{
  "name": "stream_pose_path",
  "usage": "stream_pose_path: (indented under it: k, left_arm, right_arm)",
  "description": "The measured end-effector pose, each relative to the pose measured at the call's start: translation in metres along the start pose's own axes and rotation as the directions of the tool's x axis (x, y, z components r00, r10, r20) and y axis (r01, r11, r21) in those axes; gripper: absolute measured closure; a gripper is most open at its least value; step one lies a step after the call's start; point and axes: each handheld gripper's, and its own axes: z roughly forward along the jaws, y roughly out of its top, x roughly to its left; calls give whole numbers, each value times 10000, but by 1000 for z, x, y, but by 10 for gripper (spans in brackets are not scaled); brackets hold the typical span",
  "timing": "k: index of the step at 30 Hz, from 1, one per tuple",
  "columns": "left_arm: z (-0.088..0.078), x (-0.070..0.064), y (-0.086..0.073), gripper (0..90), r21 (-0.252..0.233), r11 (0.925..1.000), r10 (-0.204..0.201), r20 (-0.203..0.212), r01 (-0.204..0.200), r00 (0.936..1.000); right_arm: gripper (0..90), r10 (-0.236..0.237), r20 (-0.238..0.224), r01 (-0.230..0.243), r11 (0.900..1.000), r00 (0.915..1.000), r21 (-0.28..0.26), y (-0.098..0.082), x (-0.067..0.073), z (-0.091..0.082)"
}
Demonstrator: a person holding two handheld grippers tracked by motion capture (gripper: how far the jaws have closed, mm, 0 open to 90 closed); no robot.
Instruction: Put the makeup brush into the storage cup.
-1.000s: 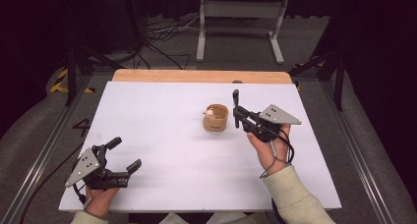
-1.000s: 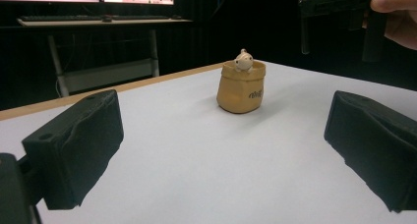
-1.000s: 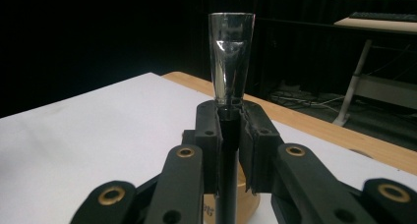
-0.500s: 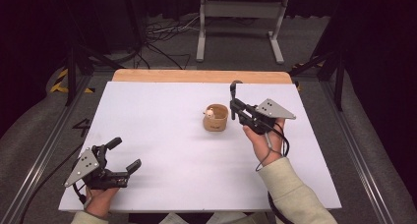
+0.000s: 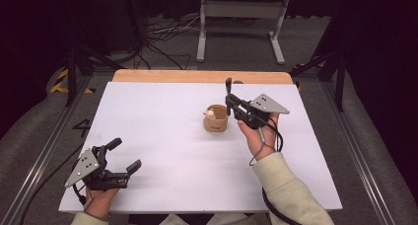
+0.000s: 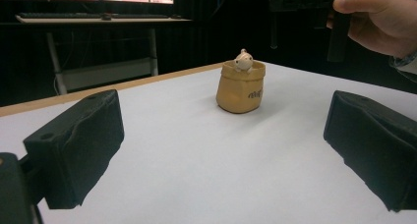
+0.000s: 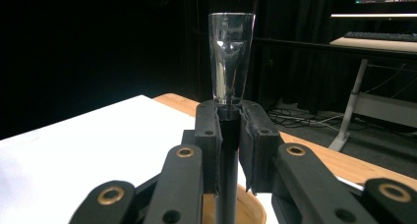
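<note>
A small tan sack-shaped pot with a pale figurine poking out of its top stands mid-table; it also appears ahead in the left gripper view as the pot. My right gripper hovers just right of the pot, shut on a slim dark stick held upright. In the right gripper view the stick ends in a clear tapered top above the right gripper. My left gripper rests open near the front left corner, its pads wide apart with nothing between them.
The white table top has a wooden strip along its far edge. Beyond it stand a metal desk frame and floor cables. Metal rails run along both sides of the table.
The right gripper has carried the upright stick slightly left and farther away, closer to the pot. The left gripper has stayed put.
</note>
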Motion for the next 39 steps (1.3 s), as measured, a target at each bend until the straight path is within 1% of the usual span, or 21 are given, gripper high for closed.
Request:
stream_pose_path:
  k: [2, 5, 8, 10, 13, 19, 21, 24, 28, 31, 32, 39]
  left_arm:
    - [0, 0, 0, 23, 25, 10000, -33, -24, 33, 10000]
    - [0, -1, 0, 23, 5, 10000, 40, -14, -40, 10000]
    - [0, 0, 0, 23, 18, 10000, -3, -10, 3, 10000]
    - [0, 0, 0, 24, 73, 10000, -1, -84, 2, 10000]
    - [0, 0, 0, 24, 62, 10000, -55, -75, 55, 10000]
    - [0, 0, 0, 24, 49, 10000, -10, -35, 10, 10000]
    - [0, -1, 0, 25, 76, 10000, -3, -106, 4, 9999]
    - [0, 0, 0, 25, 93, 10000, -20, -107, 21, 9999]
    - [0, -1, 0, 25, 103, 9999, -25, -92, 26, 10000]
    - [0, -1, 0, 25, 76, 10000, 32, -59, -32, 10000]
    - [0, 0, -1, 25, 62, 10000, -8, -64, 9, 10000]
    - [0, 0, -1, 25, 76, 10000, -6, -85, 6, 10000]
  right_arm:
    - [793, 21, 1, -21, 10000, 10000, 10, 0, 0, 4]
    - [792, -3, -8, 3, 10000, 10000, 15, 0, 1, 10]
    - [792, -15, 14, 15, 10000, 10000, 47, 0, 1, 15]
    - [792, 37, 19, -37, 10000, 10000, 19, -1, 1, 19]
    - [792, 121, 18, -120, 9999, 9999, -14, -1, 1, 22]
    - [793, 139, 40, -138, 9999, 9999, -63, -2, 2, 29]
    - [793, 155, 97, -155, 9999, 9998, -68, -2, 2, 31]
    - [793, 108, 76, -108, 9999, 9999, -45, -3, 2, 34]
    - [793, 215, 127, -214, 9997, 9997, -80, -11, 2, 41]
    - [793, 222, 128, -222, 9998, 9997, -22, -15, 2, 44]
    - [793, 210, 138, -211, 9998, 9997, 27, -18, 2, 46]
    - [793, 299, 186, -302, 9994, 9994, 188, -27, -1, 48]
